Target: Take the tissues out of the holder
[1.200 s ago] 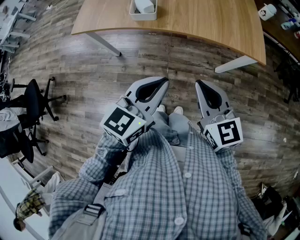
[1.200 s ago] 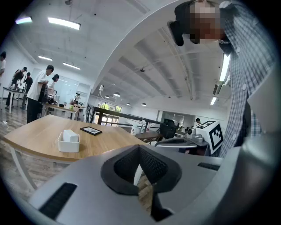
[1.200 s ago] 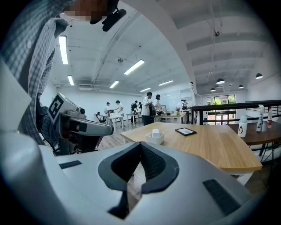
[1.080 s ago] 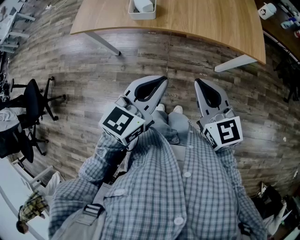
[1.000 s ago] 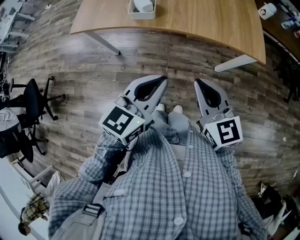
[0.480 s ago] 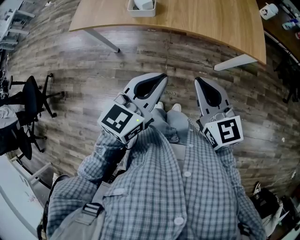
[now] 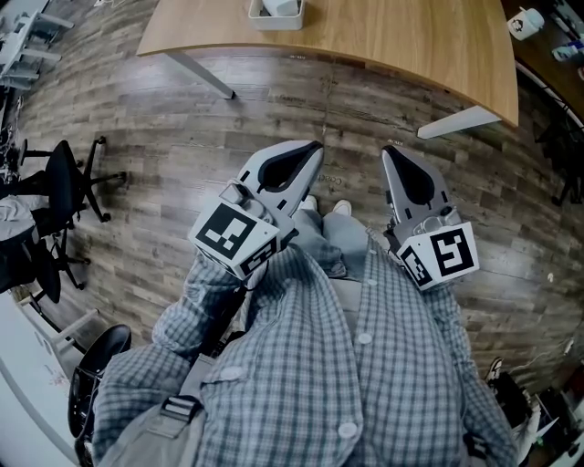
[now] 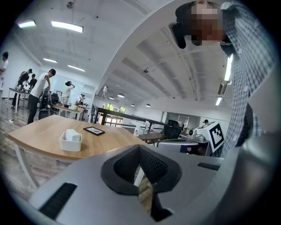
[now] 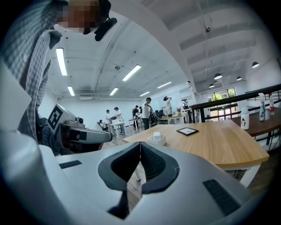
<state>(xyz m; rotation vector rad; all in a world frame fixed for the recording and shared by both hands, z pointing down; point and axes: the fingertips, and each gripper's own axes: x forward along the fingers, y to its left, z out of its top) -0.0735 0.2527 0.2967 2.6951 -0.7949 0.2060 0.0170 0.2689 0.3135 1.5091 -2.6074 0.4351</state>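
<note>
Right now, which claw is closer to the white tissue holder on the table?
Left. The left claw is over the floor, short of the table, with the tissue holder ahead of it. The right claw is beside it, farther off to the holder's right.

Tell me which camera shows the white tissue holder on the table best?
The left gripper view: the tissue holder stands whole on the table, side-on, tissues poking above its rim. The right gripper view shows it smaller and farther off; the head view crops it at the top edge.
</note>
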